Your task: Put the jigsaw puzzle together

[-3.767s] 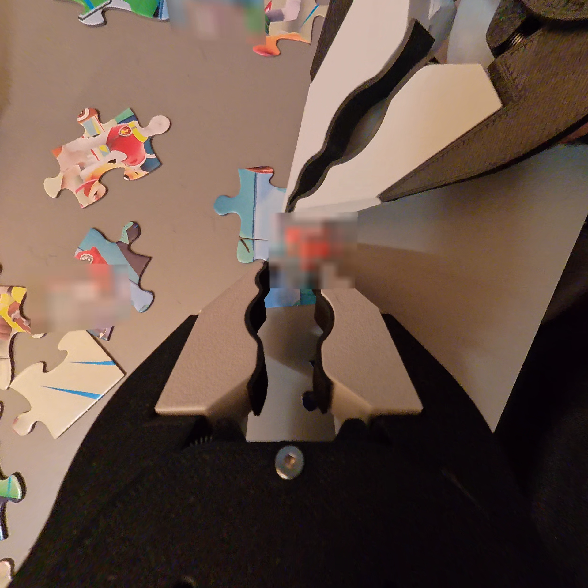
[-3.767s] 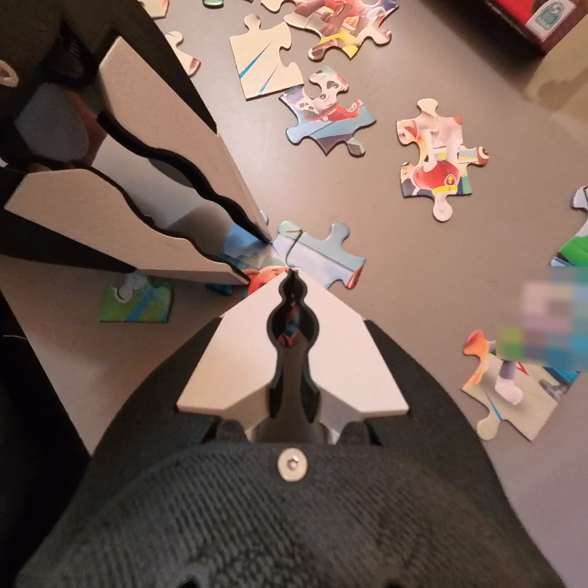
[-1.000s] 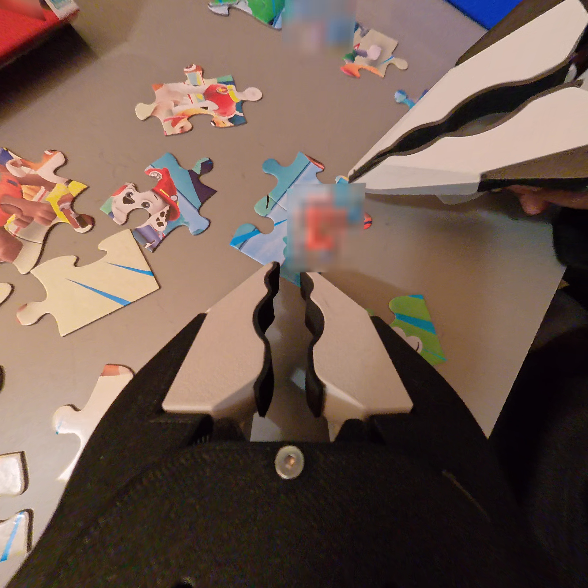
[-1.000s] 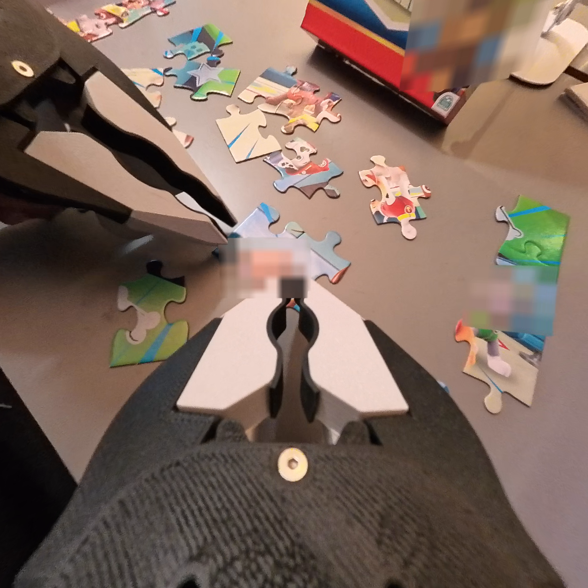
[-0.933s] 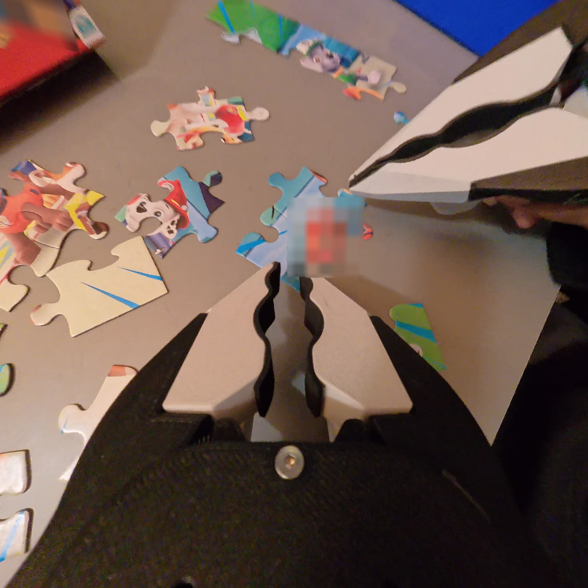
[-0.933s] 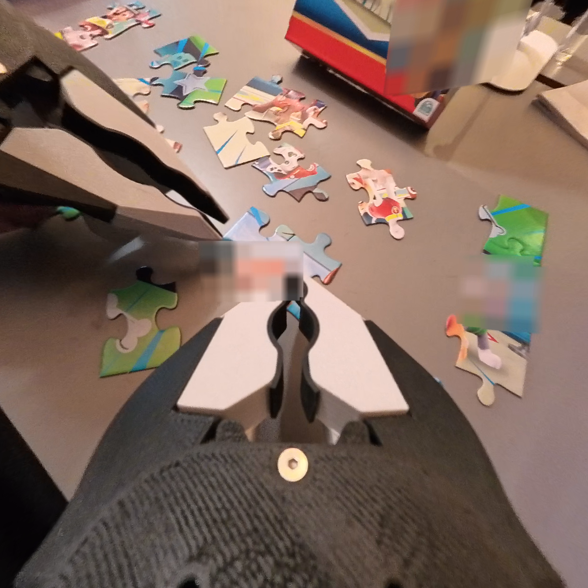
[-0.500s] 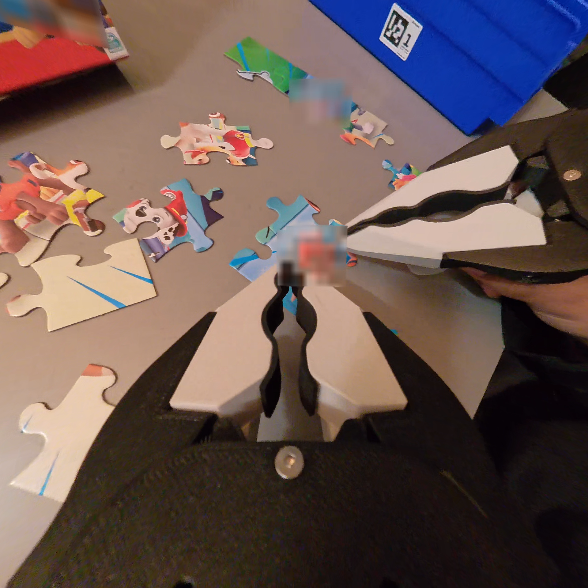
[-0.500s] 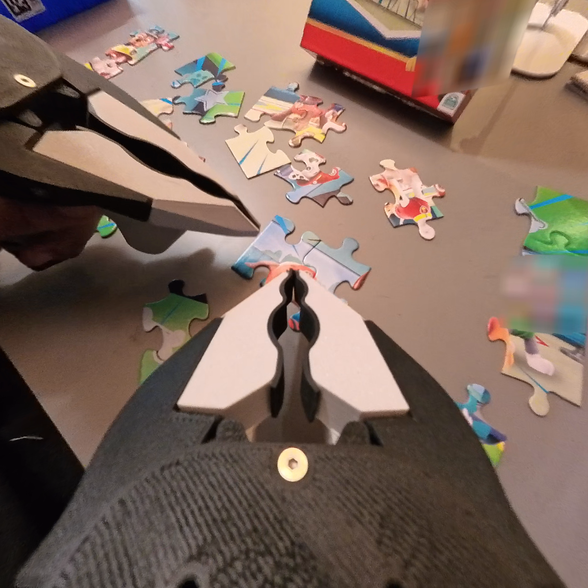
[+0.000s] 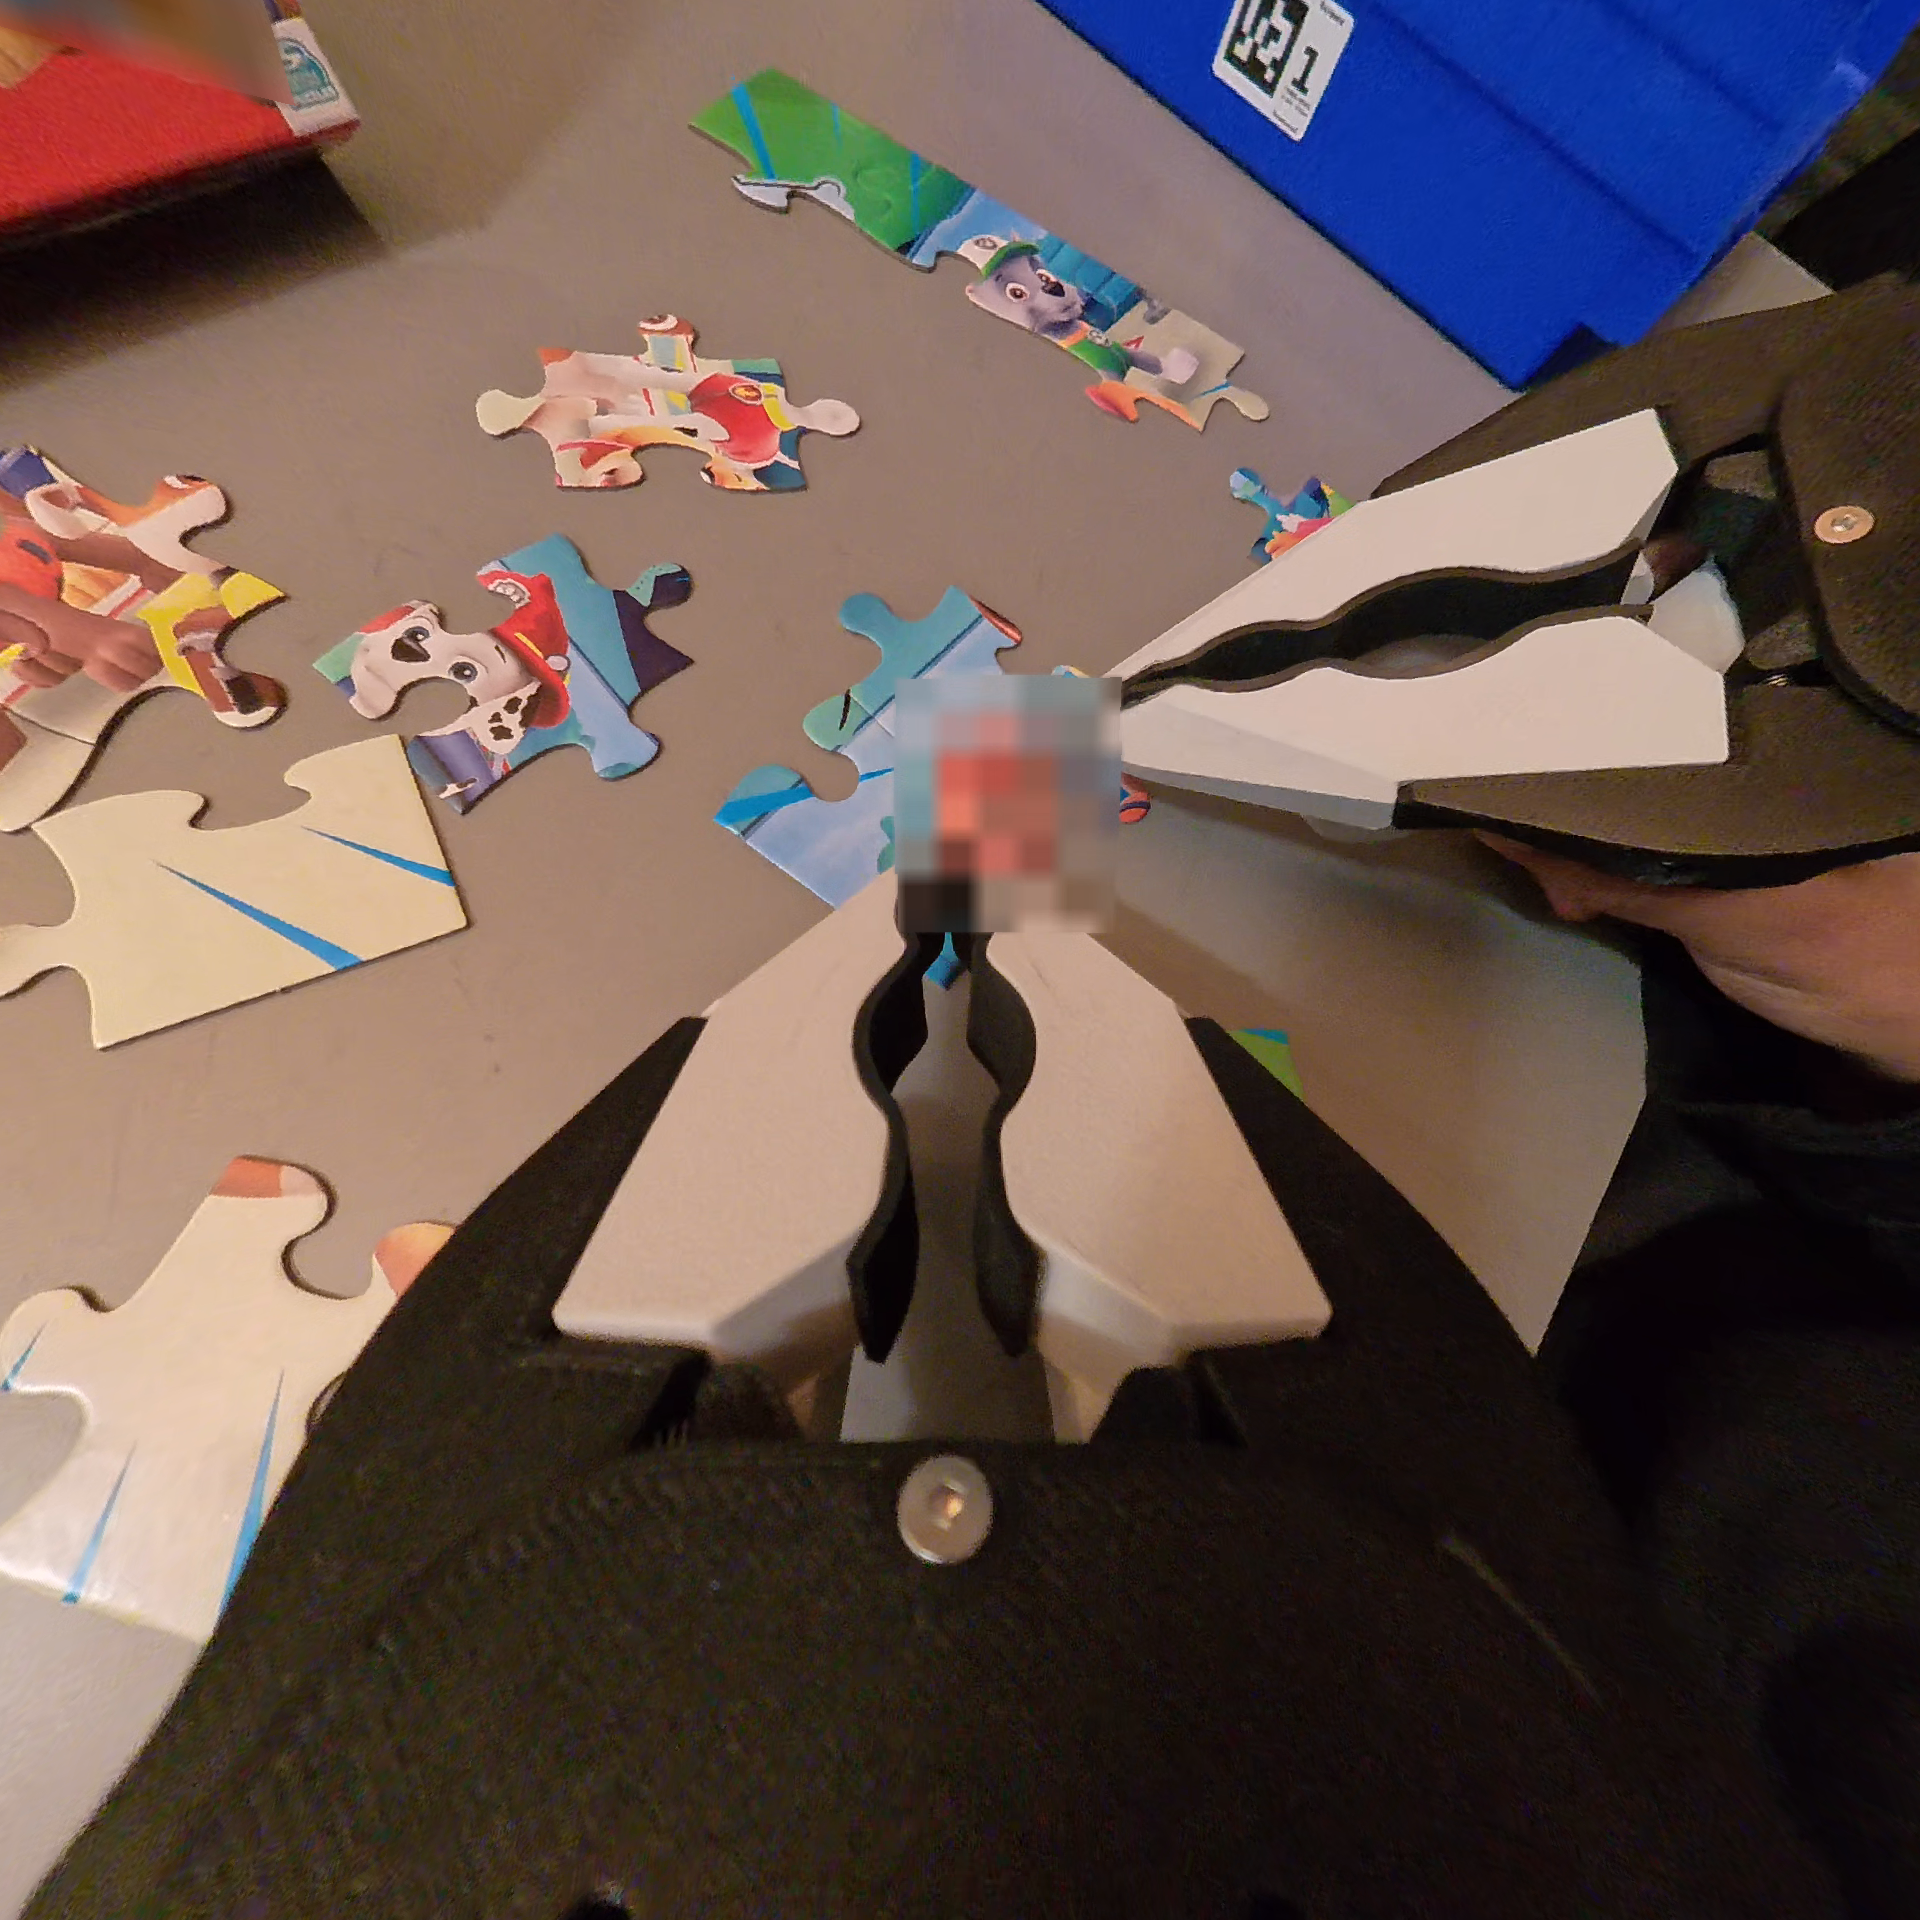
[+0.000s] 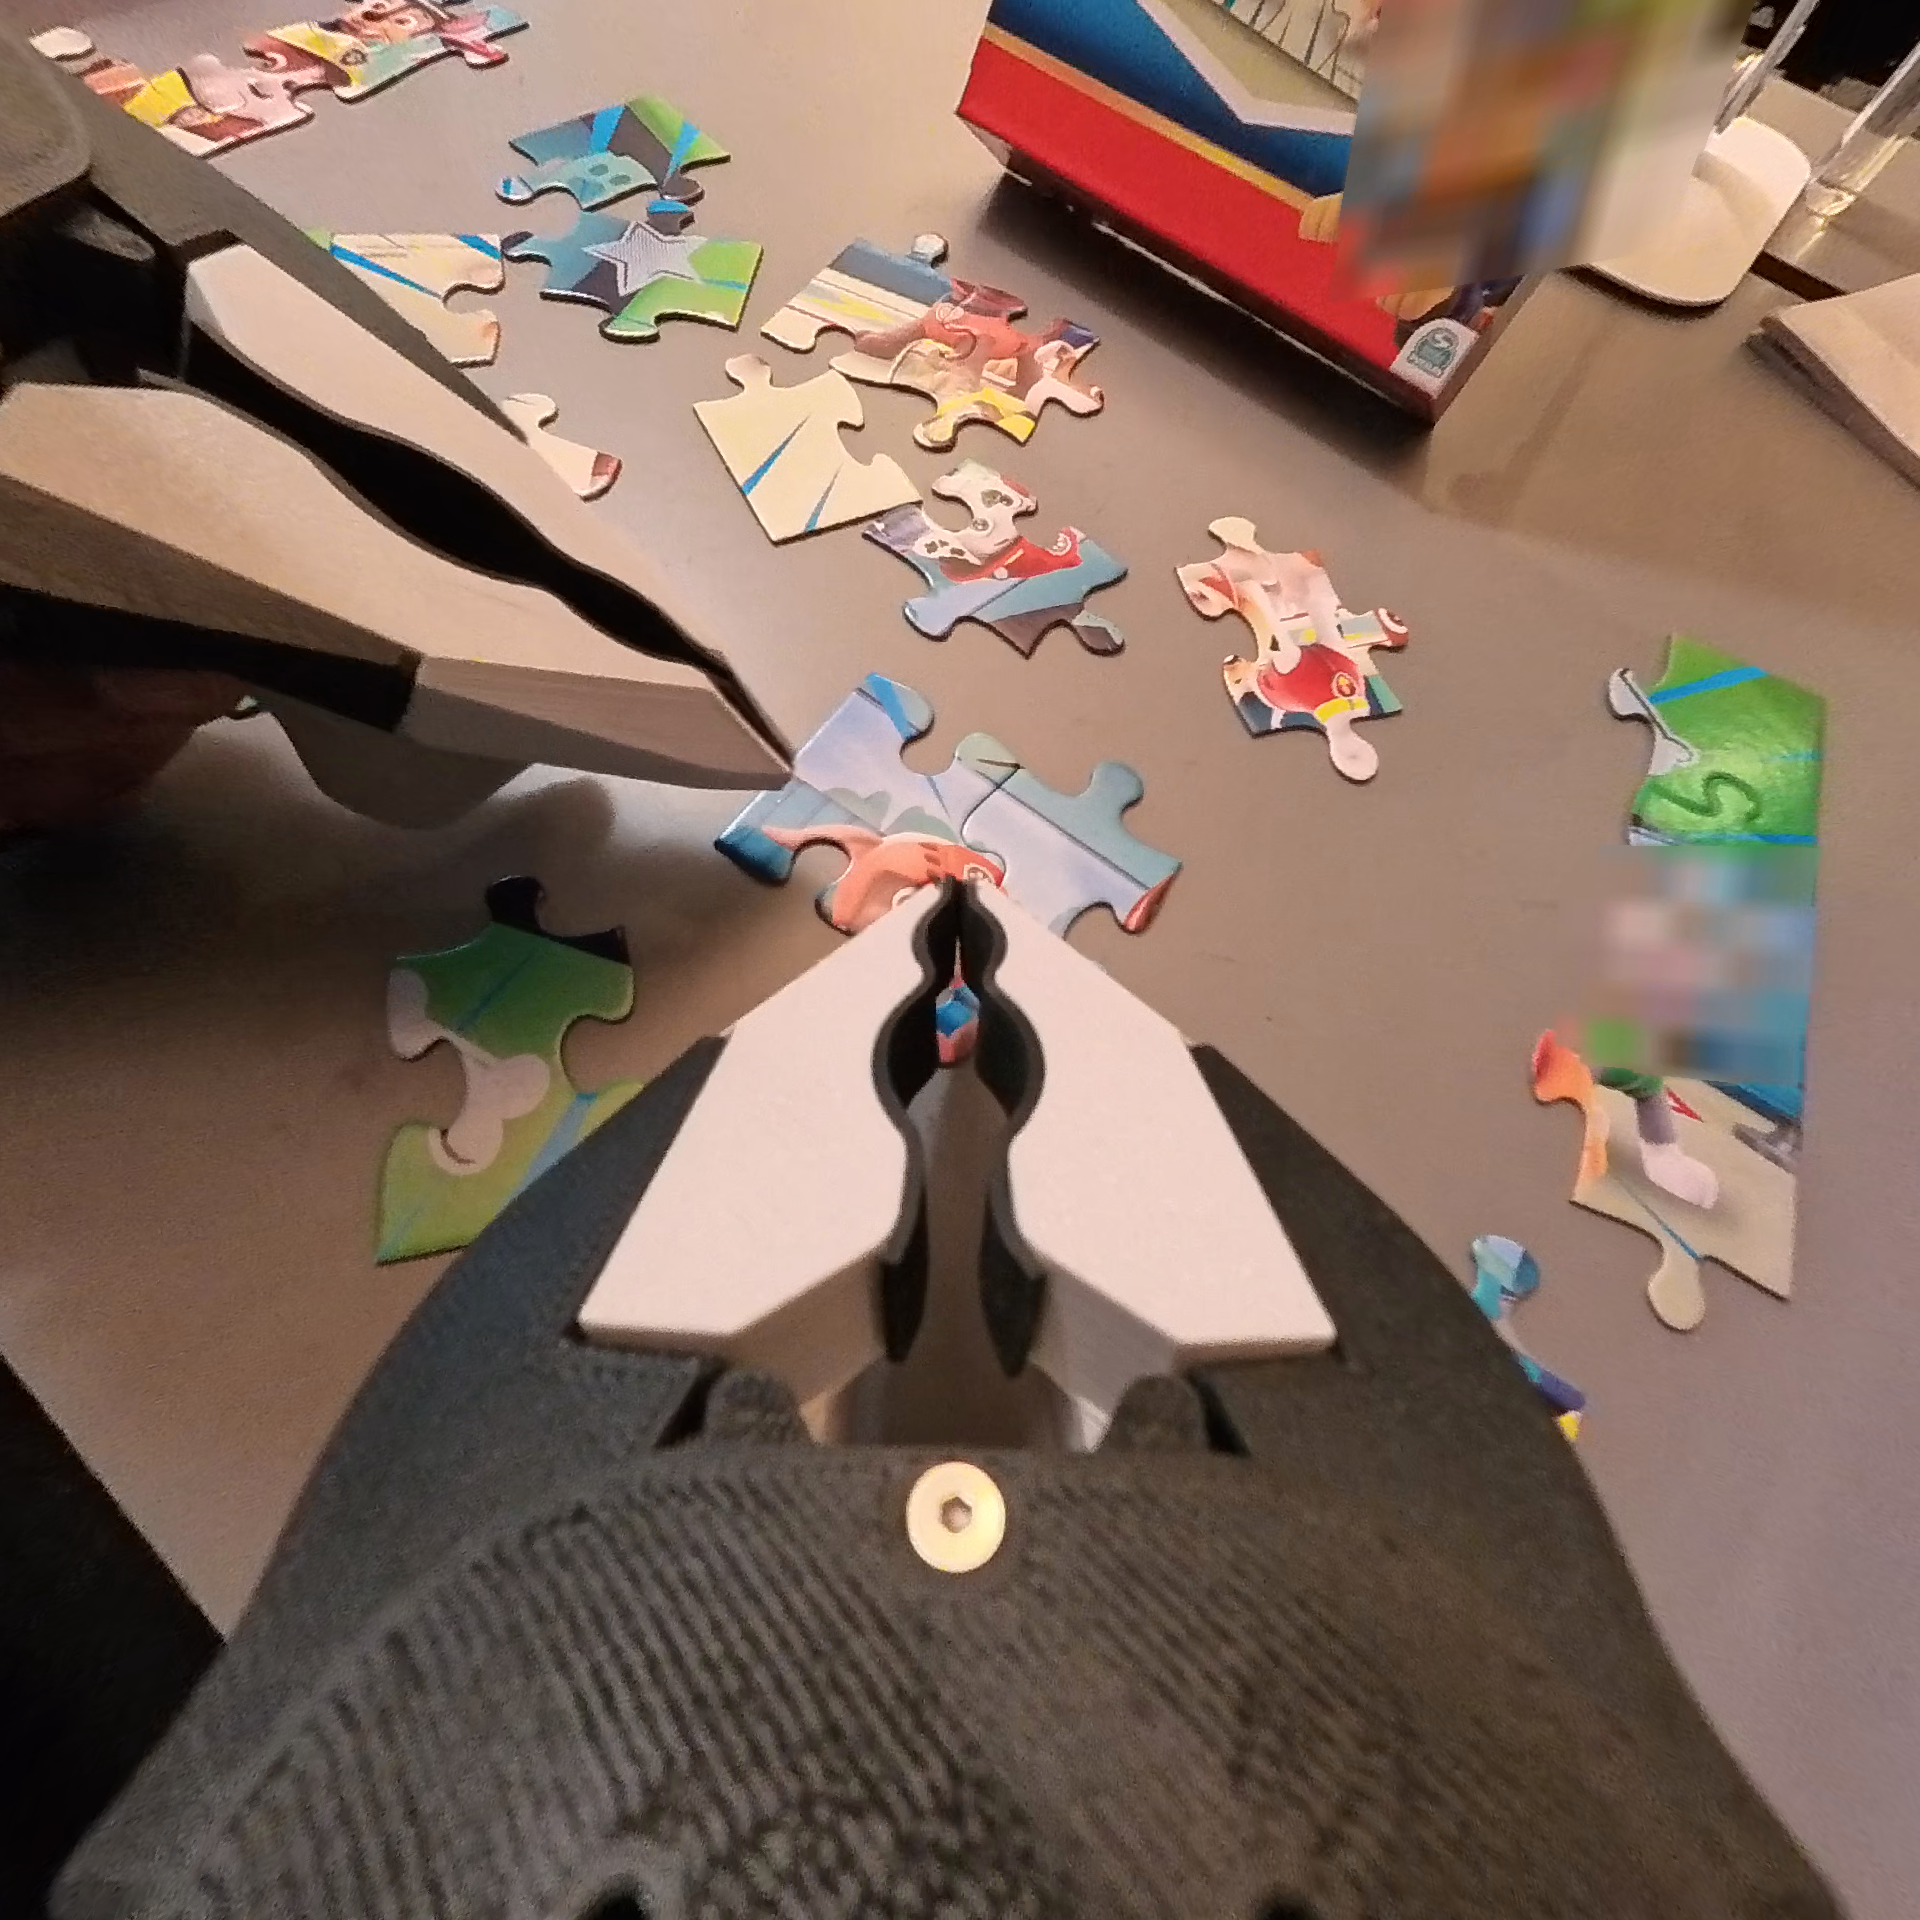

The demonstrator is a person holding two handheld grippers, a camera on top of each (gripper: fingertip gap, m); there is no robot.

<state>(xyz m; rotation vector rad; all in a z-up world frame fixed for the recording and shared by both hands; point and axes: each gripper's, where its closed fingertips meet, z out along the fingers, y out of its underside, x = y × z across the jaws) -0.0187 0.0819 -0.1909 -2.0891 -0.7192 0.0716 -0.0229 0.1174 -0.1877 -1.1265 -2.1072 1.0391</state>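
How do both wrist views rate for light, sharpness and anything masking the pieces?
Left wrist view: dim warm light, sharp centre, a mosaic patch over the joined pale-blue puzzle pieces. Right wrist view: same warm cast, the glossy grey table shows glare near the red cardboard box, edges soft.

Both wrist views look down, close; sharing joined blue pieces (image 9: 831, 821).

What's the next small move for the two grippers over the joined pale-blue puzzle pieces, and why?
Probably lift both clear. The pale-blue joined cardboard puzzle pieces lie flat and interlocked on the grey table; the right gripper and left gripper hover at their edges, jaws closed, holding nothing.
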